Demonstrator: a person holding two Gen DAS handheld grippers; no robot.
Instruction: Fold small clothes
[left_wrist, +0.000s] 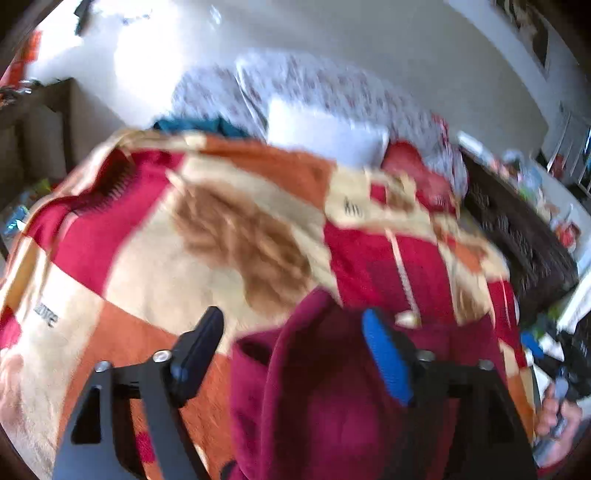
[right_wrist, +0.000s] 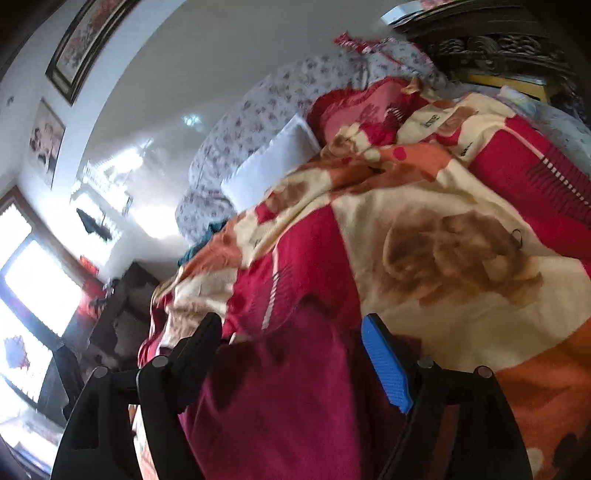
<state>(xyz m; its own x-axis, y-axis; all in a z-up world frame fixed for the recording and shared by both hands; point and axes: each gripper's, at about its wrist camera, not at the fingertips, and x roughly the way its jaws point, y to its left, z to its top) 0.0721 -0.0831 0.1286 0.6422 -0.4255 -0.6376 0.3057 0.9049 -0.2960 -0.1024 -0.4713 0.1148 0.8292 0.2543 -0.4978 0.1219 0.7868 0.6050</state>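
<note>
**Getting a clean hold on the garment before the fold**

A dark magenta fleece garment (left_wrist: 325, 387) lies rumpled at six o'clock on the bed's red, orange and cream plush blanket (left_wrist: 155, 236). The left tool (left_wrist: 295, 354) and right tool (right_wrist: 291, 362) both stand with fingers spread wide, gripping nothing, cloth bunched between them. Judgement: pinch matching edges, lift evenly, and avoid catching the blanket beneath.

A garment (left_wrist: 325, 387) lies on the blanket (left_wrist: 155, 236) between the left gripper's fingers (left_wrist: 386, 354). Behind the blanket sit a pillow (left_wrist: 325, 129) and bedding (left_wrist: 295, 77), against the wall (left_wrist: 406, 37).
</note>
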